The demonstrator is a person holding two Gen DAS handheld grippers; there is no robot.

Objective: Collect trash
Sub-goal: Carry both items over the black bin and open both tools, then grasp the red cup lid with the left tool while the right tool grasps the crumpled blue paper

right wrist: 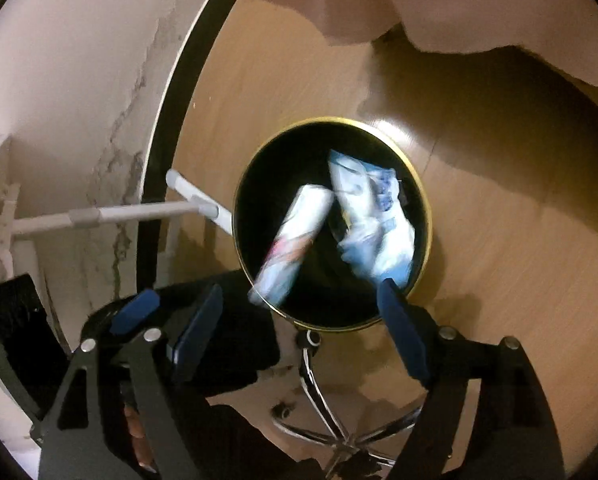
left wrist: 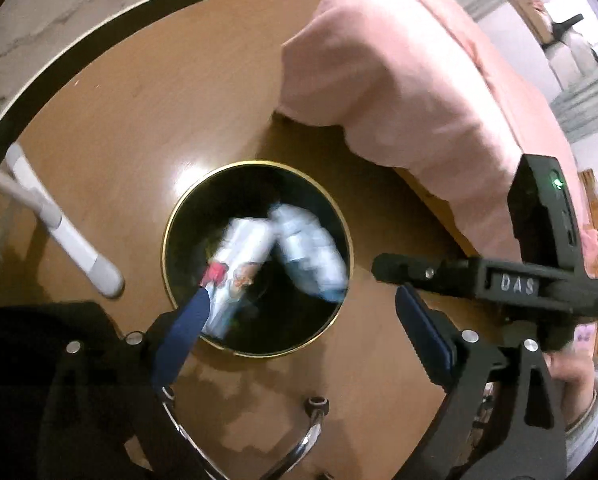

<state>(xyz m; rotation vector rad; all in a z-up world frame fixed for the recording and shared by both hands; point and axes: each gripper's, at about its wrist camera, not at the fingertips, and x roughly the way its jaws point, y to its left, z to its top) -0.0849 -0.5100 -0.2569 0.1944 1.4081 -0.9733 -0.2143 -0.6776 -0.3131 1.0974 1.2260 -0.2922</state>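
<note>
A black round bin with a gold rim [left wrist: 341, 216] [right wrist: 423, 196] stands on the wooden floor, seen from above. Over its mouth are two blurred pieces of trash: a white tube-shaped wrapper with red print [left wrist: 239, 252] [right wrist: 295, 236] and a crumpled white-and-blue packet [left wrist: 311, 252] [right wrist: 375, 216]. My left gripper [left wrist: 303, 300] is open above the bin's near edge, holding nothing. My right gripper [right wrist: 299, 292] is open above the bin's near rim, also empty. The right gripper's black body [left wrist: 531, 284] shows in the left wrist view.
A bed with a pink cover [left wrist: 411, 72] [right wrist: 439, 0] is beyond the bin. A white drying-rack leg [left wrist: 59, 220] [right wrist: 139, 212] stands to the left. A black chair seat [right wrist: 227, 336] and its chrome base [left wrist: 311, 432] [right wrist: 327, 400] are below. A dark skirting line runs along the wall.
</note>
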